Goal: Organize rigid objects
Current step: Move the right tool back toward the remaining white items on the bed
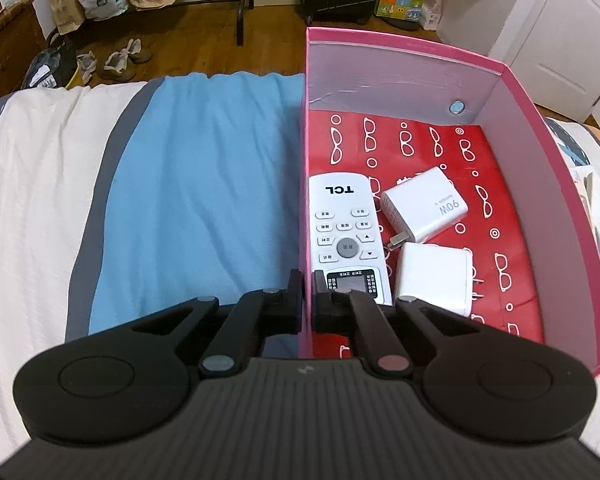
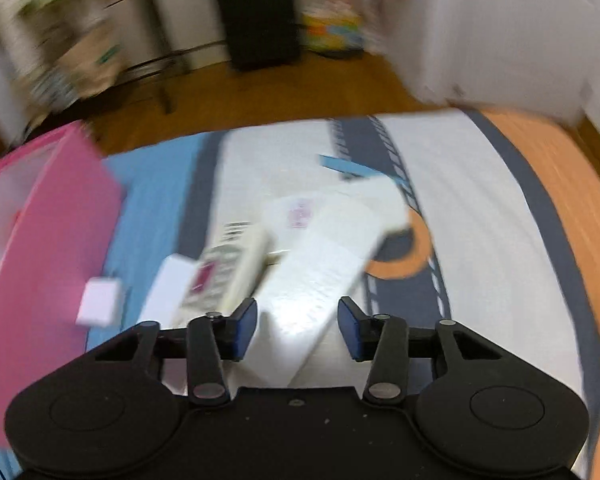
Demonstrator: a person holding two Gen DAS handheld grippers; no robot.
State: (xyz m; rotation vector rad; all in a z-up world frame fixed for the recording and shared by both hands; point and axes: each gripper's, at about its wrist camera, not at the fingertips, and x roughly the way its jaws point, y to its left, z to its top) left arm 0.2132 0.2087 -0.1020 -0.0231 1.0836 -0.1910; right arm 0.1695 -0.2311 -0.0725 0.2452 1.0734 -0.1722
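Clamped on the near left wall of a pink box (image 1: pixel 556 216), the left gripper (image 1: pixel 307 296) is seen with one finger outside the wall and one inside, its jaws drawn tight on the cardboard. Inside the box, on a red liner printed with white spectacles, a white TCL remote (image 1: pixel 346 232) is laid along the left wall, with a white charger marked 90W (image 1: pixel 424 210) just beside it and a second white plug adapter (image 1: pixel 434 278) nearer the camera. The box is set on a bed (image 1: pixel 40 184) covered in white, grey and blue, with a wooden floor (image 1: pixel 204 36) beyond.

Through heavy blur in the right wrist view, the right gripper (image 2: pixel 297 330) is shown partly open, with nothing pressed between its blue pads. A long white remote (image 2: pixel 332 264) is seen lying between and beyond the fingers on the bedspread, a second remote (image 2: pixel 228 272) and small white blocks (image 2: pixel 100 302) to its left, near the pink box. Whether the pads touch the long remote cannot be told.
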